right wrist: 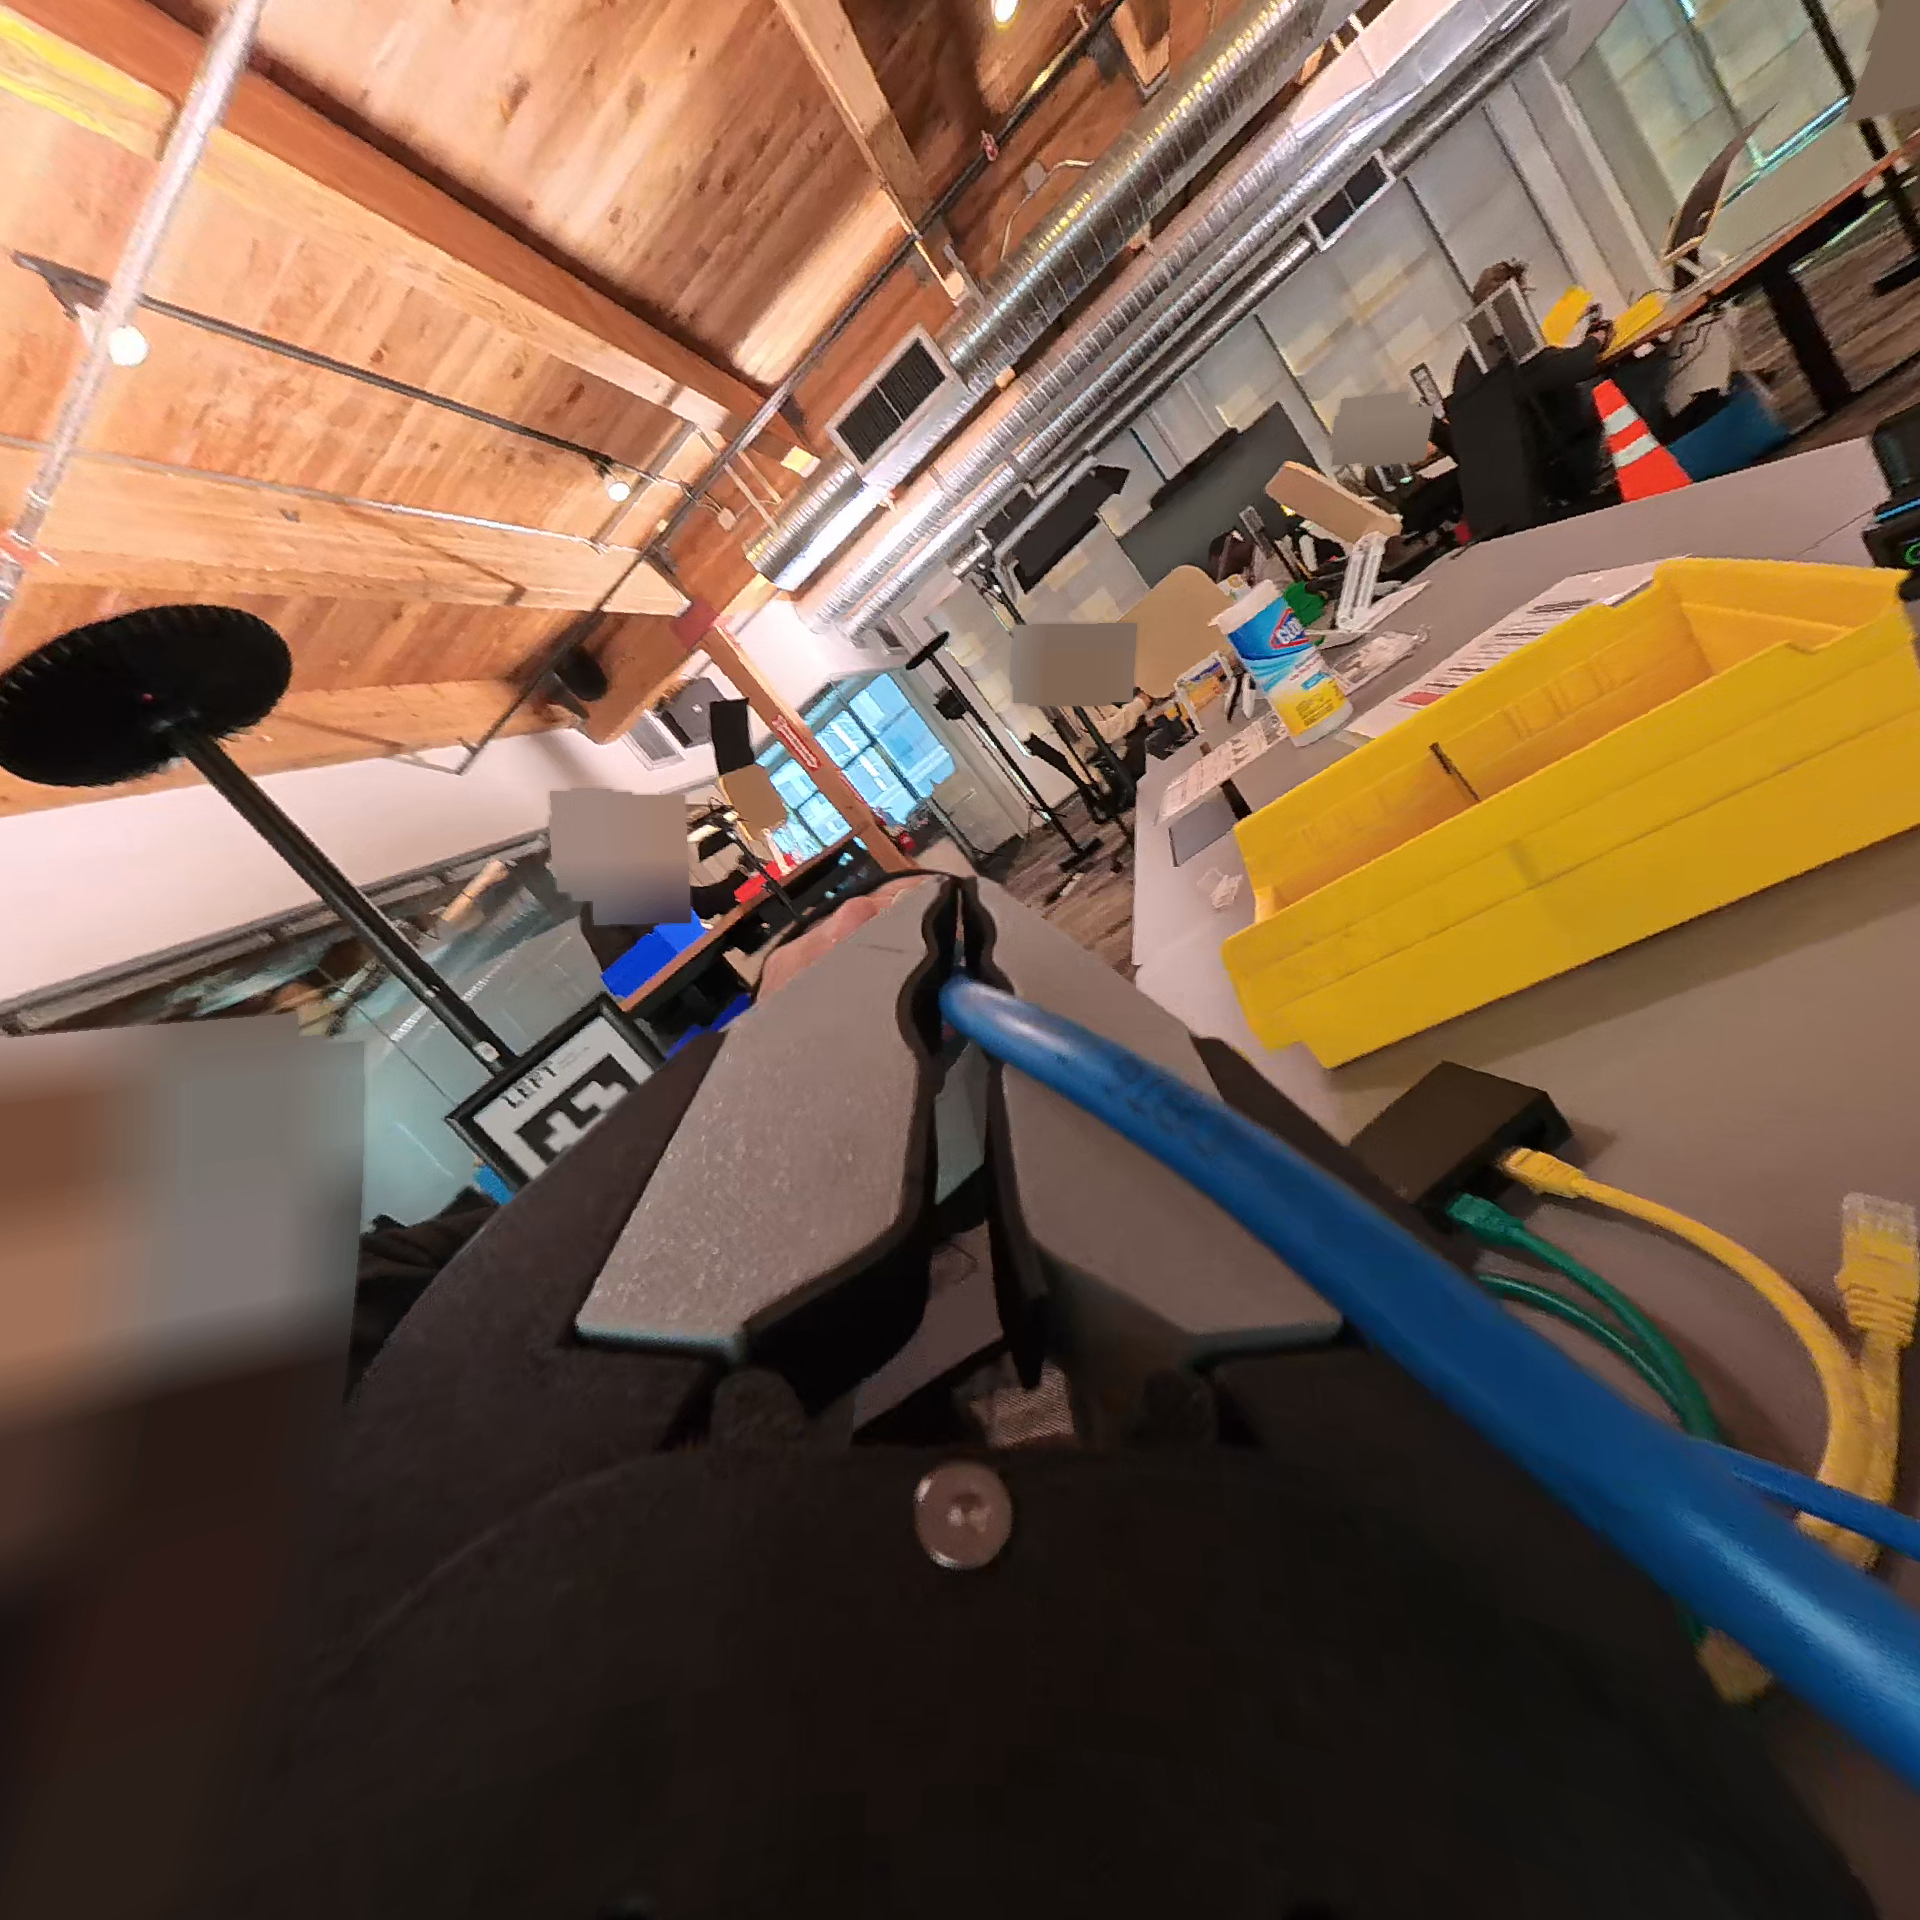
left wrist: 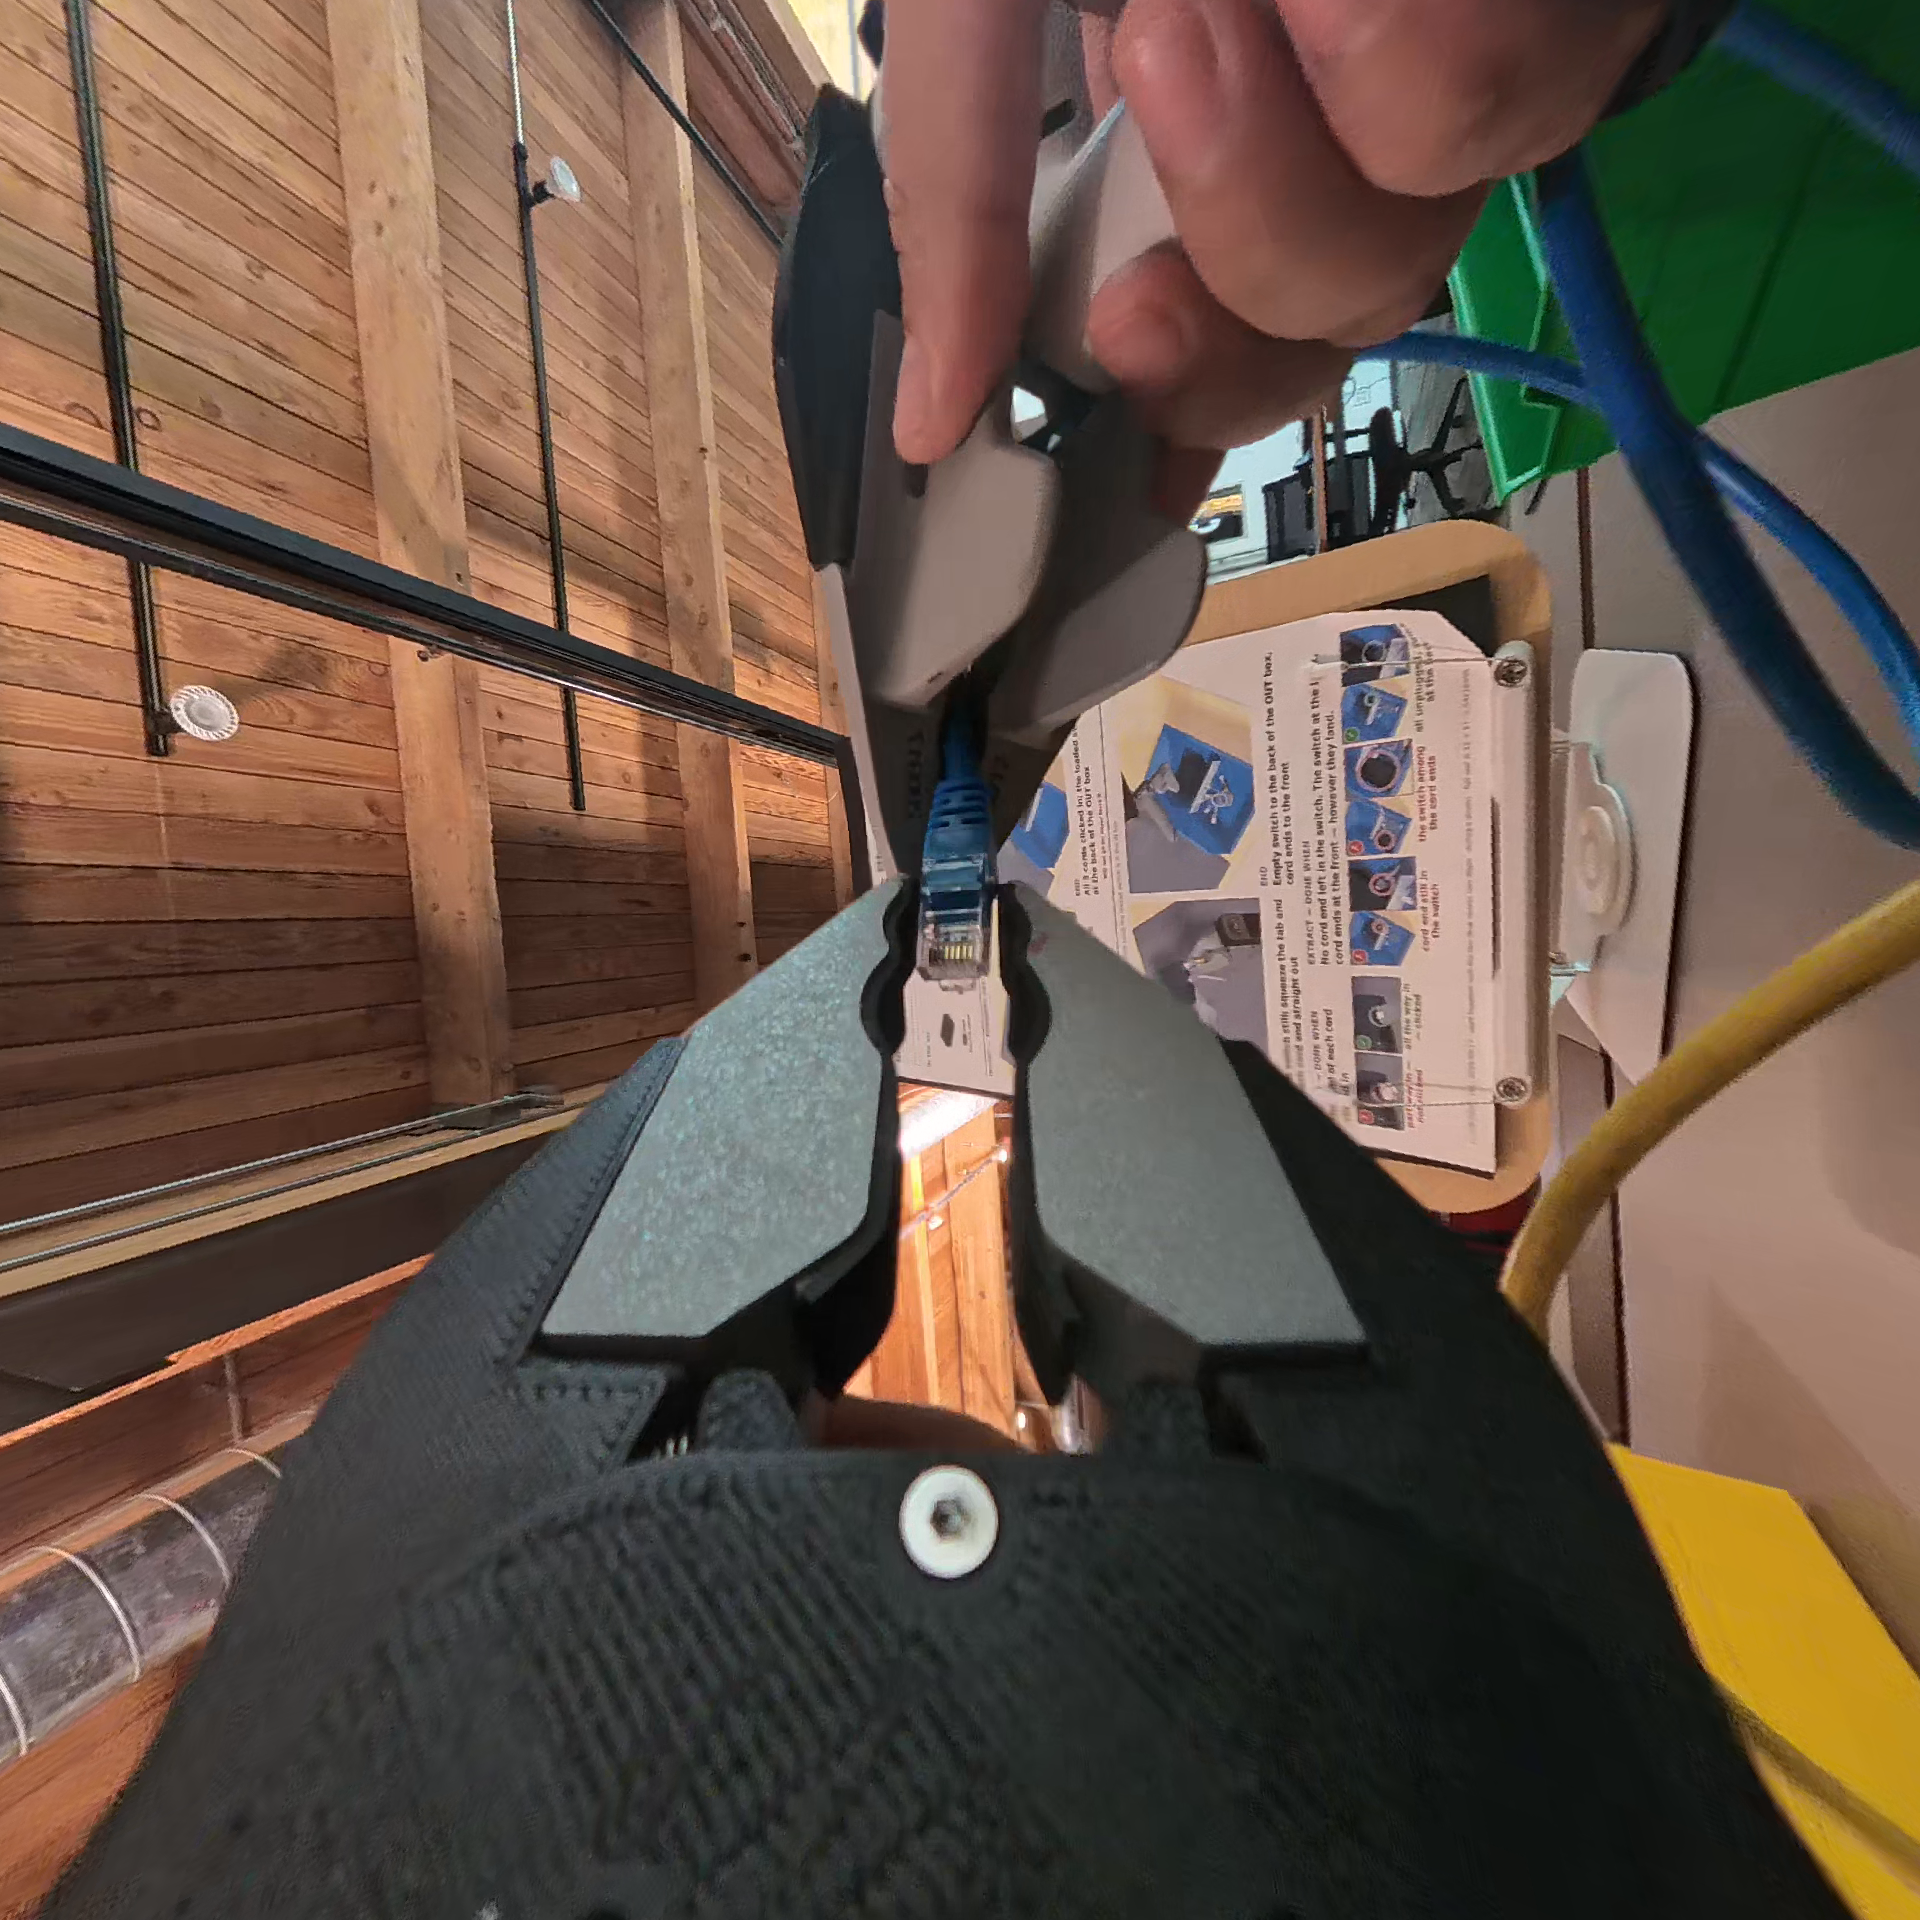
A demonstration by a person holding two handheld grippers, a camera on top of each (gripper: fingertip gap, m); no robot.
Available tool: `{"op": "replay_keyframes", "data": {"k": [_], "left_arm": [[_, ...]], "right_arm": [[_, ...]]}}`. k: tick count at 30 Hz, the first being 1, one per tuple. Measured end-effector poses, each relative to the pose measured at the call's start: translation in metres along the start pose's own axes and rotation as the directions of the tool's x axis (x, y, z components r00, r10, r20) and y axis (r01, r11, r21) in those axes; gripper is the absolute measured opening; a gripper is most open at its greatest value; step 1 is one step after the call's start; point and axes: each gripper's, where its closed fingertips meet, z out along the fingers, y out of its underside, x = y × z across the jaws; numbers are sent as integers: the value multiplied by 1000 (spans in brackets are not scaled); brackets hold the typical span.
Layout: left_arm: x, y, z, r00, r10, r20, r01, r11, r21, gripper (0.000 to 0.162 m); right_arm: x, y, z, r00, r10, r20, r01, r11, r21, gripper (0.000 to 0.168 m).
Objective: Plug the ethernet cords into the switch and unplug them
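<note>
The right claw point(right wrist: 961, 971) is clamped on the blue ethernet cord point(right wrist: 1351, 1257) just behind its plug, holding it up in the air, well above the bench point(right wrist: 1714, 1143). In the left wrist view the left claw point(left wrist: 954, 940) meets it head-on: the clear plug point(left wrist: 953, 914) sits between its tips, which look closed against the plug's sides, so both claws grip the same cord end. A hand point(left wrist: 1195, 208) holds the right claw's body above.

As I read it, this is a hand-over or a re-grip to line the plug up before insertion.

The black switch point(right wrist: 1455, 1138) lies on the bench beside the yellow bin point(right wrist: 1558, 831), with two cords already plugged in: one yellow cord point(right wrist: 1683, 1236) and one green cord point(right wrist: 1558, 1268). The blue one remains to go in, and all the unplugging is left.

Count: one switch, three cords (blue, yellow, green), one loose yellow plug point(right wrist: 1878, 1273) lying on the bench, one yellow bin, one green bin point(left wrist: 1714, 208), and one instruction sheet point(left wrist: 1351, 883) on a board.
</note>
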Motion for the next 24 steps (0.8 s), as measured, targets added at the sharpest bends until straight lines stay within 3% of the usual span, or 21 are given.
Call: {"op": "replay_keyframes", "data": {"k": [2,5,7,10,13,16,19,21,24], "left_arm": [[2,3,1,999,-23,-34,22,1000,-15,12],[10,9,2,940,-287,-184,276,957,-86,11],[9,8,0,828,-491,-270,474,871,-131,11],[6,4,-4,643,-681,-351,668,723,-177,11],[2,-1,-9,403,-811,-423,817,527,-232,11],[-8,-8,-15,22,-866,-499,919,213,-330,11],[-23,-14,-24,-362,-752,-551,890,-103,-445,10],[-29,-17,-30,-517,-646,-562,832,-225,-507,10],[-34,-19,-37,-637,-523,-566,763,-322,-560,11]], "right_arm": [[1,-1,0,1000,24,20,-24,1000,9,0],[7,0,3,1000,-6,-11,6,1000,8,0],[3,-2,4,999,-39,8,39,999,15,0],[-8,-2,6,996,-69,55,69,998,11,0],[-15,-1,7,987,-140,81,140,990,8,0],[-31,-2,8,962,-234,137,232,972,29,7],[-44,4,9,925,-337,178,338,941,28,9],[-48,10,11,898,-396,191,402,915,6,7],[-53,19,12,856,-475,205,487,873,-13,11]]}}
